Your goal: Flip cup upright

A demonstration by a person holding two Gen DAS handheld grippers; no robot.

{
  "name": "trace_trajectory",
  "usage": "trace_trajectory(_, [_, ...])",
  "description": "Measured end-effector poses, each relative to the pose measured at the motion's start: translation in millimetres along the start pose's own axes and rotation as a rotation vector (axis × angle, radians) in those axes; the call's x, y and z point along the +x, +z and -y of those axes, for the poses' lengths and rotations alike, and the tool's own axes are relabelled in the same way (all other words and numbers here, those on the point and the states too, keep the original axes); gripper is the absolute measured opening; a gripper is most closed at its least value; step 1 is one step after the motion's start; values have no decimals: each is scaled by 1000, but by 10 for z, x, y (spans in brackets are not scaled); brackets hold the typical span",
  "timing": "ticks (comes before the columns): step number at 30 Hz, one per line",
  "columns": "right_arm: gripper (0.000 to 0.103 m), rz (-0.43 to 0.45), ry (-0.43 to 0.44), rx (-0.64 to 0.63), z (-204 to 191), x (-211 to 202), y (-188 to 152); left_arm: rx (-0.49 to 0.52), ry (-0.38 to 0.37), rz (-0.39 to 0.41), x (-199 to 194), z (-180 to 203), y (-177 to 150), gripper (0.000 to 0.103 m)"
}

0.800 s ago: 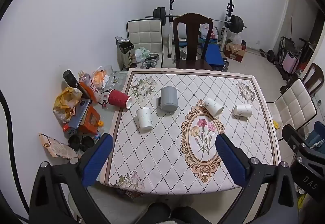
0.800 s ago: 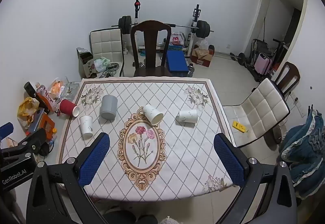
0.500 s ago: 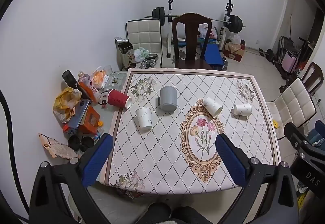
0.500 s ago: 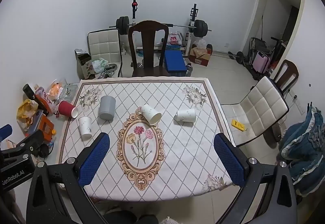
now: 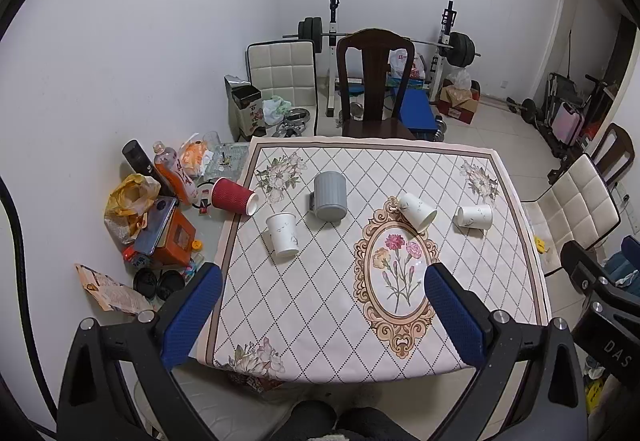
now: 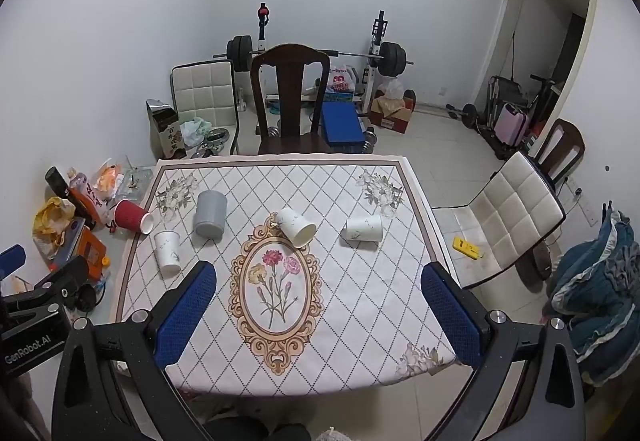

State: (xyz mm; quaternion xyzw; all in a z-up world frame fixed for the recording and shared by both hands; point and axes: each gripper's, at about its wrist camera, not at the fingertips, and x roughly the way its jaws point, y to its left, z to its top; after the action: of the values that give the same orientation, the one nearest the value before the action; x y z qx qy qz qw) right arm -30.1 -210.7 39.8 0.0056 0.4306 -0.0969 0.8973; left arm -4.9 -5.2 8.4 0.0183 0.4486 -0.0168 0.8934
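Both my left tongs (image 5: pixel 320 305) and right tongs (image 6: pixel 318 299) hang spread wide over the near table (image 5: pixel 320 321) edge, pinching nothing. Five cups lie toppled farther back (red cup (image 5: pixel 232 196) at the left edge, grey cup (image 5: pixel 330 196), three white ones).

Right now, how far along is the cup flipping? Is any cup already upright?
Nothing looks done. The red cup and the two white cups on the right lie on their sides; the grey cup and the left white cup seem to stand mouth down. Nothing is in hand: the left gripper and right gripper hang above the near table edge, jaws open and empty. Every flip is left.
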Motion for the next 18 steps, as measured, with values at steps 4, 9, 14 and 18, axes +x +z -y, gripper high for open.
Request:
trace_trajectory(4, [103, 2, -2, -1, -2, -13, 6, 2, 2, 1, 13, 13, 25, 103])
trace_trajectory(9, [103, 4, -1, 1, 7, -10, -5, 2, 4, 4, 9, 21, 28, 103])
trace_trajectory(14, [103, 8, -4, 0, -1, -42, 9, 3, 3, 4, 11, 14, 29, 103])
trace_trajectory(18, [103, 10, -3, 0, 2, -50, 5, 2, 1, 6, 14, 4, 26, 103])
